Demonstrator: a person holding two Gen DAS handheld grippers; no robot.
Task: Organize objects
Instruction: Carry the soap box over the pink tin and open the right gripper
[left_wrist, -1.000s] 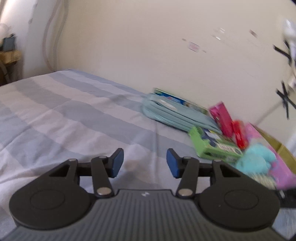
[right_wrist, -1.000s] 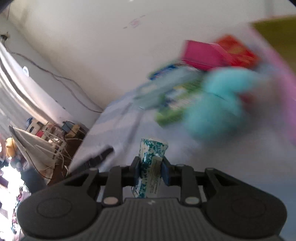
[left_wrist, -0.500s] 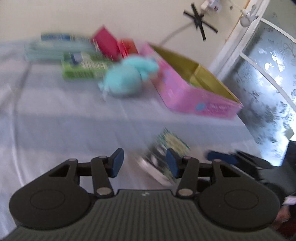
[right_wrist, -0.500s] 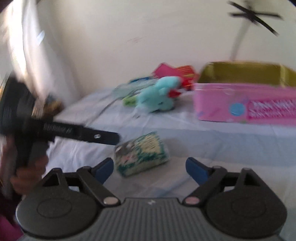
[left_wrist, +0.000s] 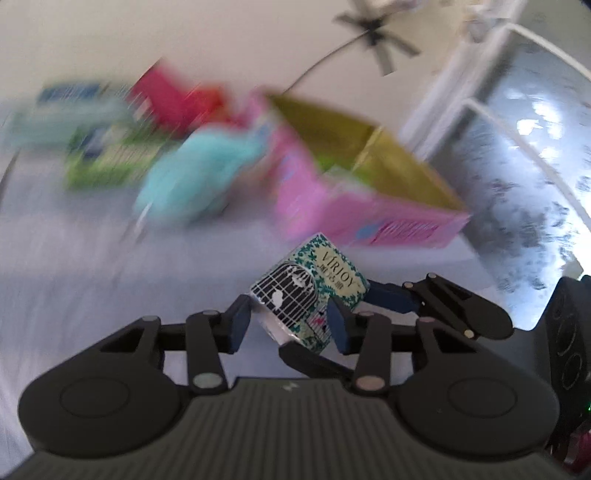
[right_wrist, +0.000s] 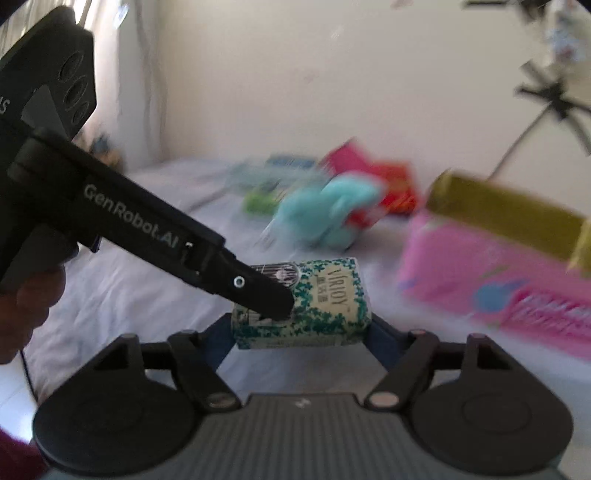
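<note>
the step in hand is judged to be a handover of the tissue pack (left_wrist: 308, 295) between the two hand-held grippers, and it is best done by having one pair of pads seated squarely on opposite faces before the other pair is let go, with the soft pack kept level so that it is not twisted out. the left hand-held gripper (left_wrist: 288, 324) is seen closing, the pack standing between its blue pads; the left pad appears to touch it, while firm pressure cannot be told through the blur. the right hand-held gripper (right_wrist: 301, 334) is also closing, its jaws set wide with the pack's ends between them; contact looks likely but is not certain. the pack is held just above the bed (right_wrist: 147, 295), near the pink box (right_wrist: 491, 291). it is seen as a small soft block, wrapped in green-and-white leaf print with a black birdcage drawing and the word virjoy.
</note>
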